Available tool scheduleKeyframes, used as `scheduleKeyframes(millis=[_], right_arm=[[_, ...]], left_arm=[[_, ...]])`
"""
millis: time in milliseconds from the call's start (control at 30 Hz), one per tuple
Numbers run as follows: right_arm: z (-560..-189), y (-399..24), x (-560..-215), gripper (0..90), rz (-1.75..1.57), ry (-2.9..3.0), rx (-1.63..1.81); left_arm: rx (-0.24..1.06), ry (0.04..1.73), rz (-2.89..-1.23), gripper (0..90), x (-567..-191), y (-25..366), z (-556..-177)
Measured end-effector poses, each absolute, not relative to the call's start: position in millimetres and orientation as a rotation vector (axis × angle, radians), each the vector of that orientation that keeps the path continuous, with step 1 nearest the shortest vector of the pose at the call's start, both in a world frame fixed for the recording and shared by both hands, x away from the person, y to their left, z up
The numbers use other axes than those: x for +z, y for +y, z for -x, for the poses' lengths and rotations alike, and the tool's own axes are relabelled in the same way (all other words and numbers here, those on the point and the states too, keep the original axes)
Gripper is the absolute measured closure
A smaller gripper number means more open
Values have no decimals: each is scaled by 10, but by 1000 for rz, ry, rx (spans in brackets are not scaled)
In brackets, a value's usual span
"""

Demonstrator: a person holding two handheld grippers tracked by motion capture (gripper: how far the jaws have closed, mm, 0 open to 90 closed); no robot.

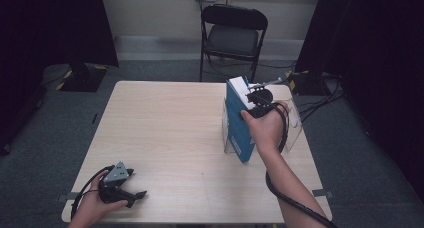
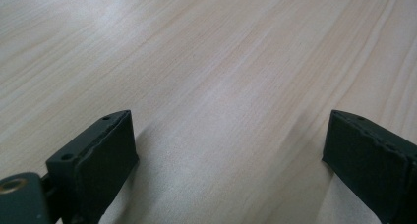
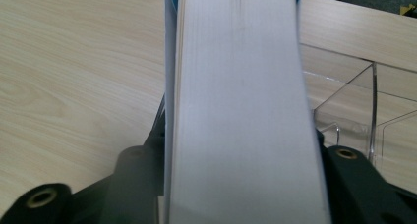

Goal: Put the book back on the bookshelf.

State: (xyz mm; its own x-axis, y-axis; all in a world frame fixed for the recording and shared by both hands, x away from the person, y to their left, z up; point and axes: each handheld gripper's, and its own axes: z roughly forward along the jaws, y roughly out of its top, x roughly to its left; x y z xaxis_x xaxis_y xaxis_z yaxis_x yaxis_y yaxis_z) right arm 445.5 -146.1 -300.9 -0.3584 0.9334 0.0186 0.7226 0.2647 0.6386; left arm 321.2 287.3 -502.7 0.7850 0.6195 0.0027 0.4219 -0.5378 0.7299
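From above, your right hand-held gripper [image 1: 256, 104] holds the thick blue-covered book [image 1: 238, 119] upright, long axis running near to far, inside the clear plastic stand [image 1: 295, 119] on the bench's [image 1: 170, 138] far right. Beyond the bench stands a black folding chair [image 1: 233, 35]. Your left hand-held gripper [image 1: 131, 190] rests at the near left. In the left gripper view its jaws stand wide over bare wood. In the right gripper view the book's white page edge [image 3: 241, 111] sits between both jaws, the stand's wall [image 3: 372, 111] to its right.

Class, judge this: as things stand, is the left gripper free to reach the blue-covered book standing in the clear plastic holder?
Probably yes: the left gripper sits open, and bare wooden table lies between it and the blue-covered book, though the right gripper already straddles it.
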Motion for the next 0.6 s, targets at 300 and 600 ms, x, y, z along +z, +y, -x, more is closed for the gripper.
scheduleKeyframes(millis=[300, 600], right_arm=[[-4330, -1609, -3041, 383, -1500, 2183, 907], [-4181, -1753, -3052, 312, -1419, 2194, 979]], left_arm=[[337, 769, -2218, 52, -5028, 2873, -3211], [337, 770, -2218, 53, -5028, 2873, -3211]])
